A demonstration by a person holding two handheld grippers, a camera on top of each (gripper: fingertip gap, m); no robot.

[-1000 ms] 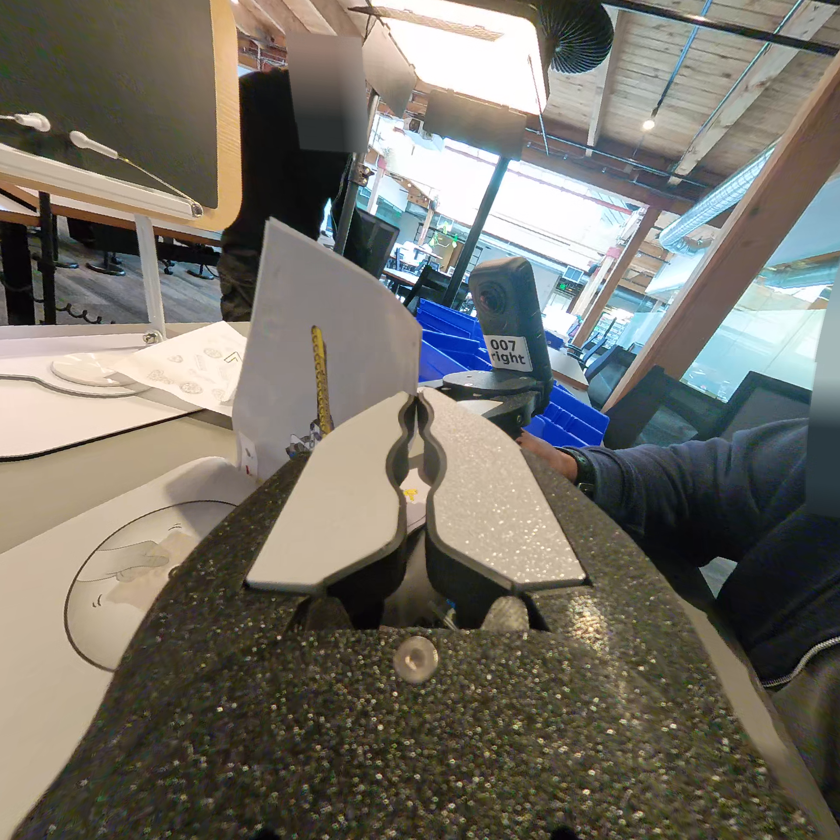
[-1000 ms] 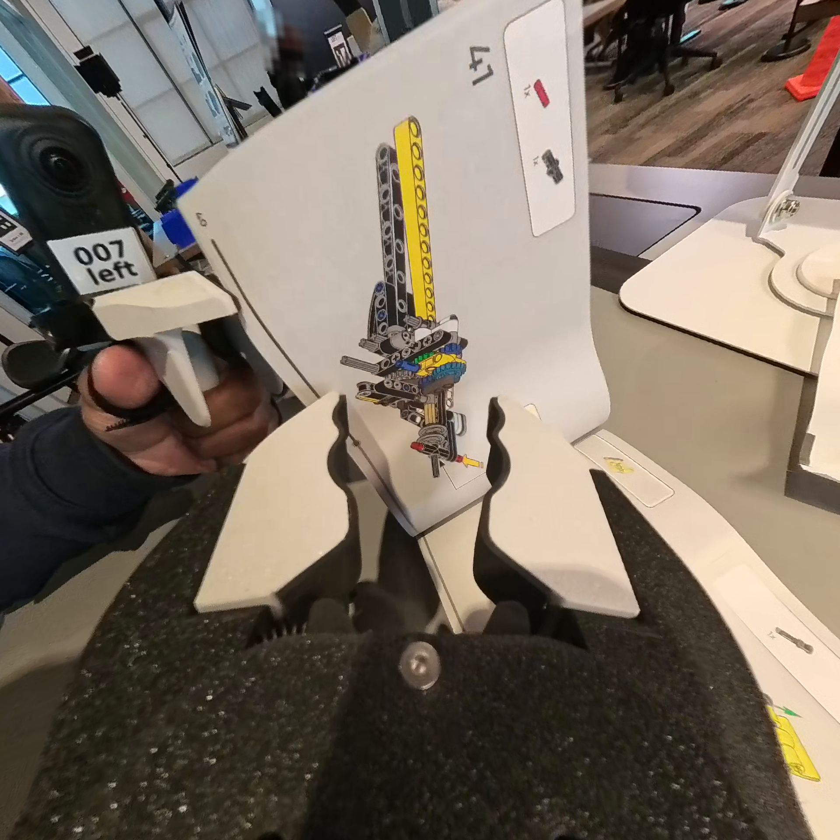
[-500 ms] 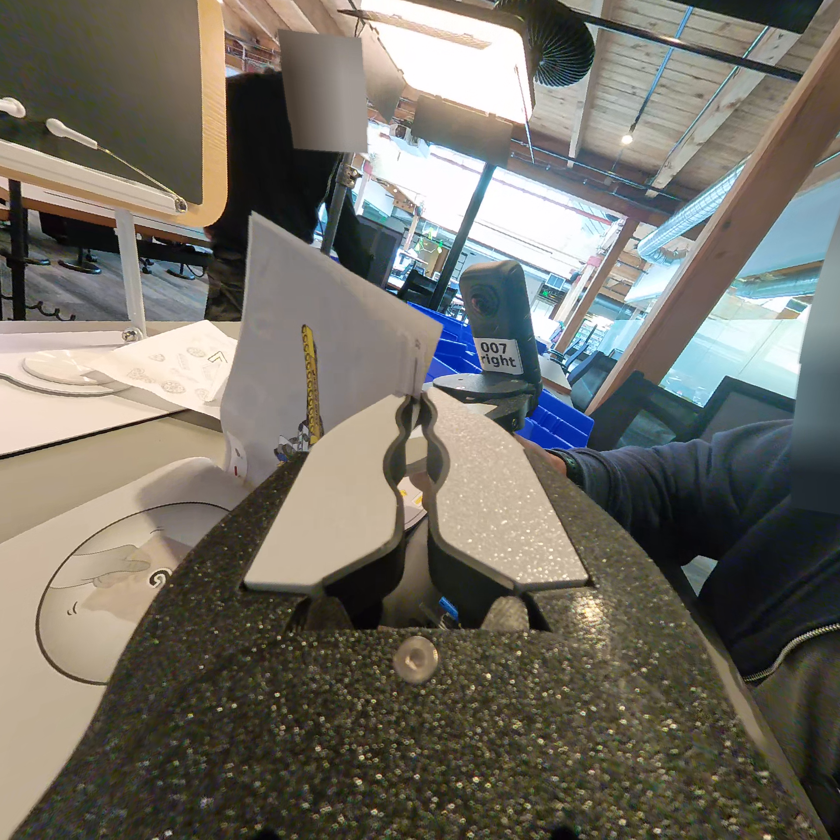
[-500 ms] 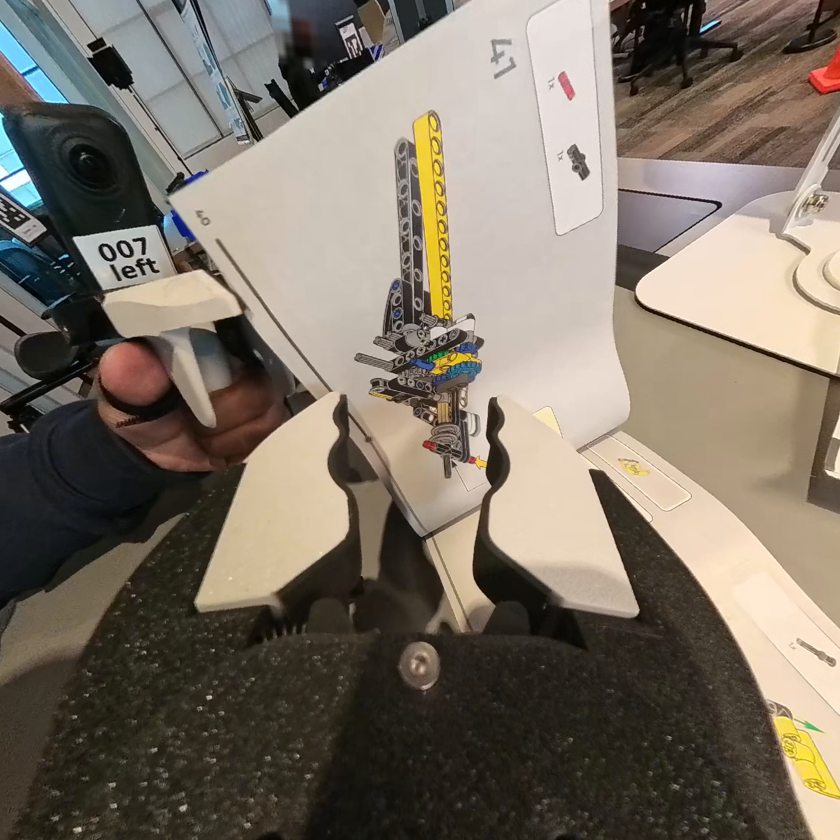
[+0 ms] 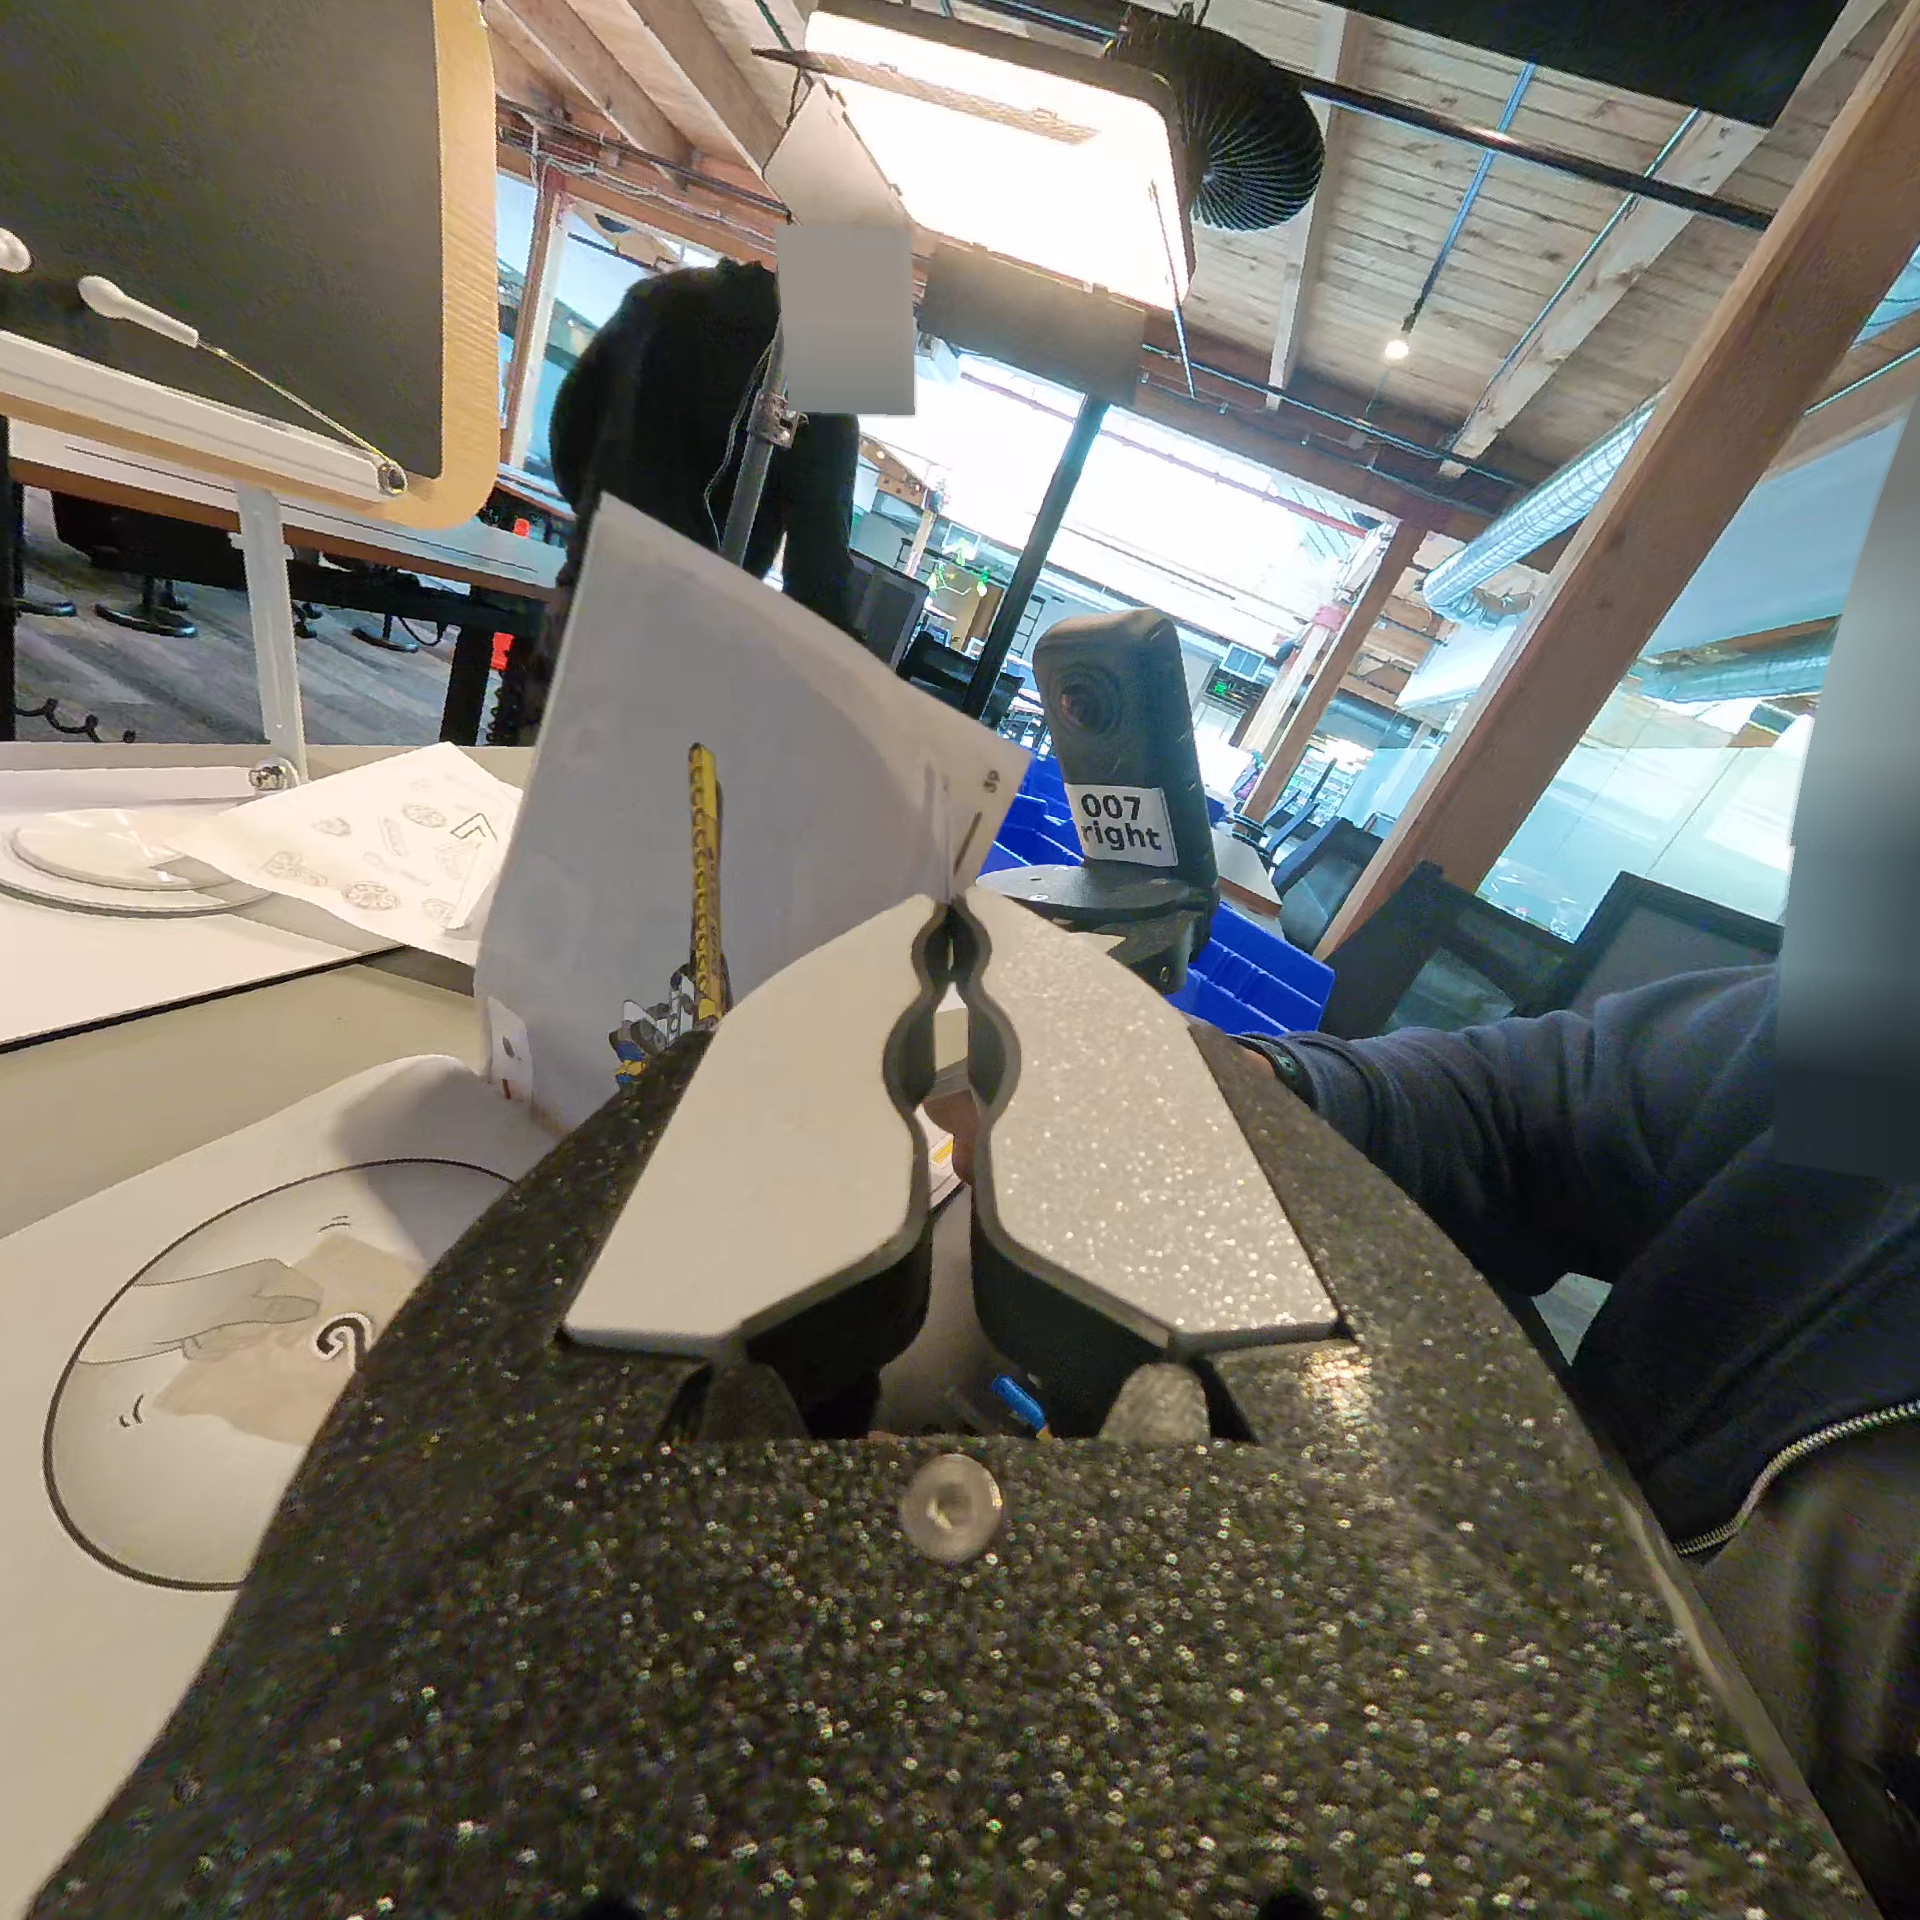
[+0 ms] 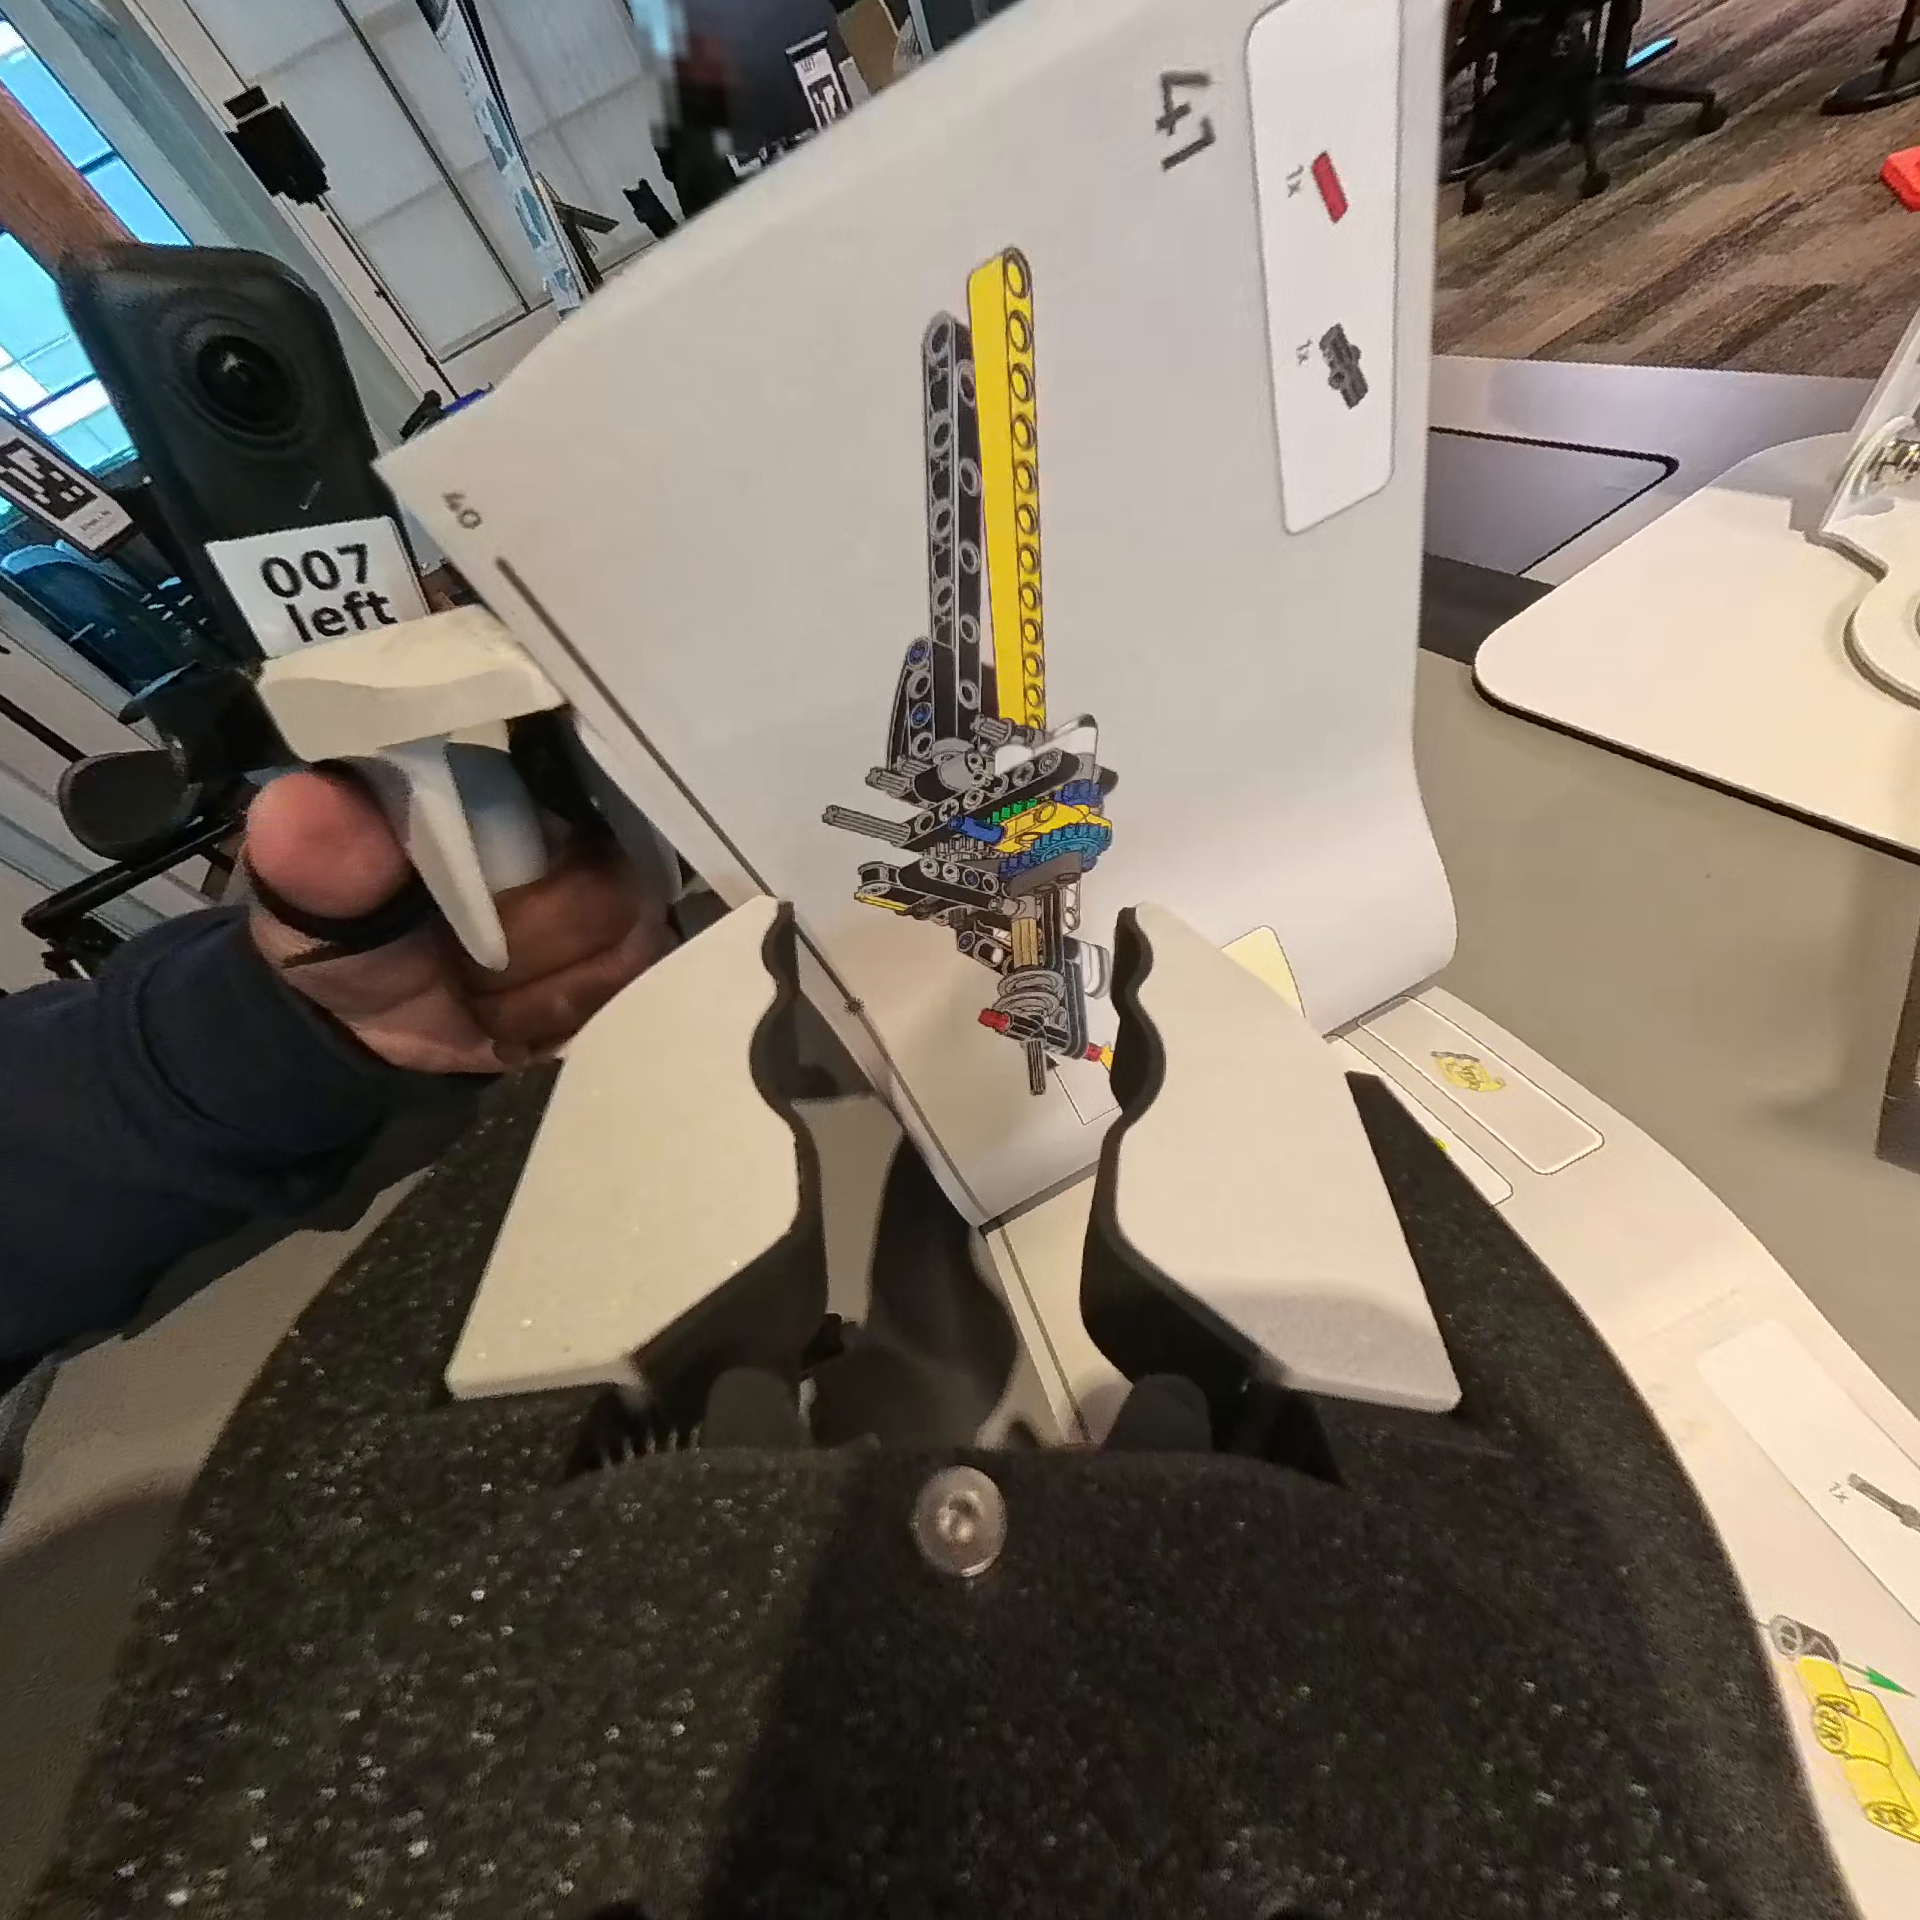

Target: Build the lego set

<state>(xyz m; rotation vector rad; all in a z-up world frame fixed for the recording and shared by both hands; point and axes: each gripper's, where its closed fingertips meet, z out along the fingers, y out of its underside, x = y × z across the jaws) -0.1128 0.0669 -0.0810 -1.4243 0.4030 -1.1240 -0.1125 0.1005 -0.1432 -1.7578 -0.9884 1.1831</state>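
Note:
The lego instruction booklet (image 6: 1558,1299) lies open on the grey table. One page (image 6: 831,468) stands lifted upright and bent; it shows a drawing of a yellow and black beam model. My left gripper (image 5: 948,909) is shut on that page's edge (image 5: 727,727). One of its fingers (image 6: 405,675) shows at the page's left edge in the right wrist view, with a hand around the handle. My right gripper (image 6: 956,914) is open and empty, low in front of the page's bottom corner. No lego parts are in view.
A white stand base (image 6: 1714,675) sits on the table at the right. A loose printed sheet (image 5: 364,852) lies beyond the booklet. Blue bins (image 5: 1247,966) stand behind the right gripper's camera (image 5: 1122,769). A person (image 5: 665,416) stands in the background.
The left gripper has drawn the pinched page higher and more upright, toward the right gripper. The right gripper has stayed open and nearly still.

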